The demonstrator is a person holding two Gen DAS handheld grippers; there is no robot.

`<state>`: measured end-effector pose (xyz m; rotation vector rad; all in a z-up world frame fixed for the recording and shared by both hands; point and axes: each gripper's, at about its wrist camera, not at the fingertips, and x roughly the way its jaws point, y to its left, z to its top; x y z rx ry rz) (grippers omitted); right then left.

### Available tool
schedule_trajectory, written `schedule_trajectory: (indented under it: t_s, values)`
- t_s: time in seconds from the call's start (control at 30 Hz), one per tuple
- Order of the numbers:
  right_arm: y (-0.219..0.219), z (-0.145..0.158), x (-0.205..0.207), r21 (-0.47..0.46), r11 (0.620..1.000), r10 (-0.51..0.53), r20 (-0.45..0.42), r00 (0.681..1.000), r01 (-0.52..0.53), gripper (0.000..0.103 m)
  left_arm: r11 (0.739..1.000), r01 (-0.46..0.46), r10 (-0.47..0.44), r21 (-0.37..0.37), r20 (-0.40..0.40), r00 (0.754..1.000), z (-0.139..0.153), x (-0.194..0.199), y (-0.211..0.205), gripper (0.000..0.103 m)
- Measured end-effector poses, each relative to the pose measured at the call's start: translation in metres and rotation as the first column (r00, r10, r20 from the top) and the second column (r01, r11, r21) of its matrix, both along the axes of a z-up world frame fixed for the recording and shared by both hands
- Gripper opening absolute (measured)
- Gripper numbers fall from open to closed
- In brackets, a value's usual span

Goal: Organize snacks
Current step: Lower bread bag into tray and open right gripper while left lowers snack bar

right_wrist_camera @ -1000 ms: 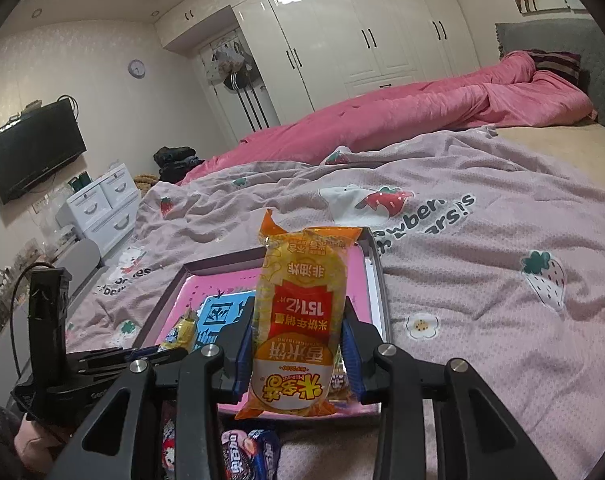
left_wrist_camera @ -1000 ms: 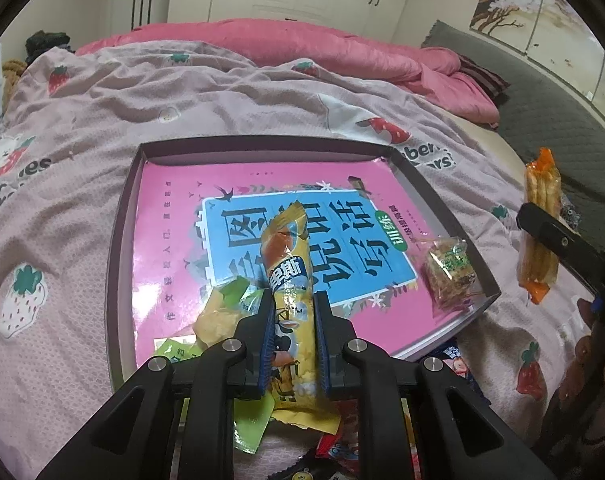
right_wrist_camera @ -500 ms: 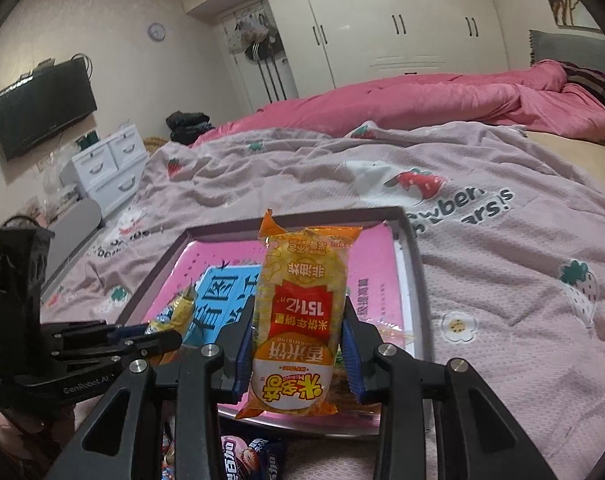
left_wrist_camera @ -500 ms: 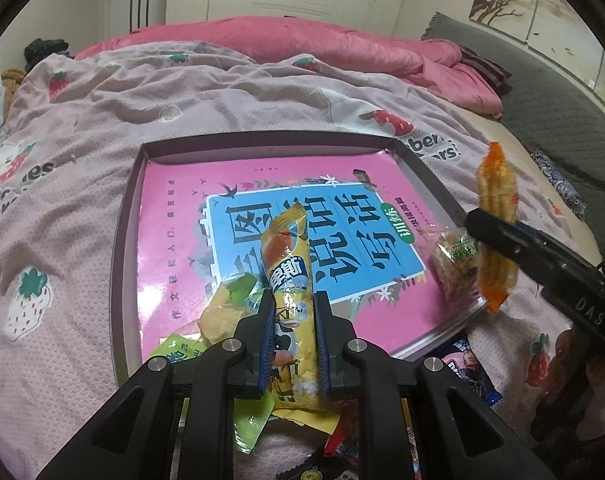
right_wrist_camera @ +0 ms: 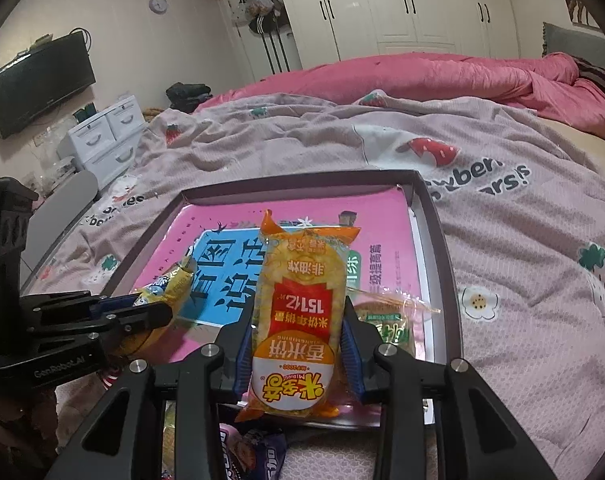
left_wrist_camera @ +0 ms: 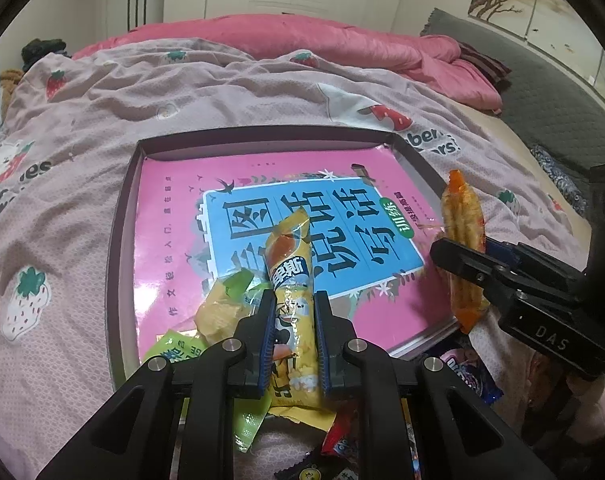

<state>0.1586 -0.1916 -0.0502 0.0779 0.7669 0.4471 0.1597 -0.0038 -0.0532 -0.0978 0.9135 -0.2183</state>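
Note:
A long yellow snack stick (left_wrist_camera: 290, 256) is clamped between the blue pads of my left gripper (left_wrist_camera: 295, 296), which is shut on it above the near left of the tray (left_wrist_camera: 120, 240). The tray is a shallow dark-rimmed box lined with a pink and blue book (left_wrist_camera: 170, 208). My right gripper (right_wrist_camera: 297, 312) is shut on an upright orange and yellow rice cracker packet (right_wrist_camera: 302, 280), over the tray's near right corner (right_wrist_camera: 442, 264). The left wrist view shows that packet (left_wrist_camera: 460, 216) and gripper (left_wrist_camera: 462, 252) at the tray's right rim.
Green and yellow packets (left_wrist_camera: 222, 308) lie in the tray's near left corner, and a small clear pack (right_wrist_camera: 386, 320) near its right side. Loose wrapped snacks (left_wrist_camera: 470, 372) lie on the strawberry bedspread (left_wrist_camera: 82, 120) in front of the tray. A pink duvet (right_wrist_camera: 422, 76) is heaped behind.
My right gripper has carried the rice cracker packet lower and inward, from beside the tray to over its right rim. The left gripper and its yellow stick have stayed put.

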Motion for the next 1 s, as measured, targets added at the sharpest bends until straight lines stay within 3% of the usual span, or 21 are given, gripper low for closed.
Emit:
schedule_trajectory:
  t_s: [1.0]
  values:
    - [0.0058,-0.0009,-0.0040,-0.030,1.000,0.009,-0.003,1.000,-0.009,0.044,0.999,0.006,-0.007,-0.035,-0.025,1.000,0.0027,-0.0039,0.0016,0.019]
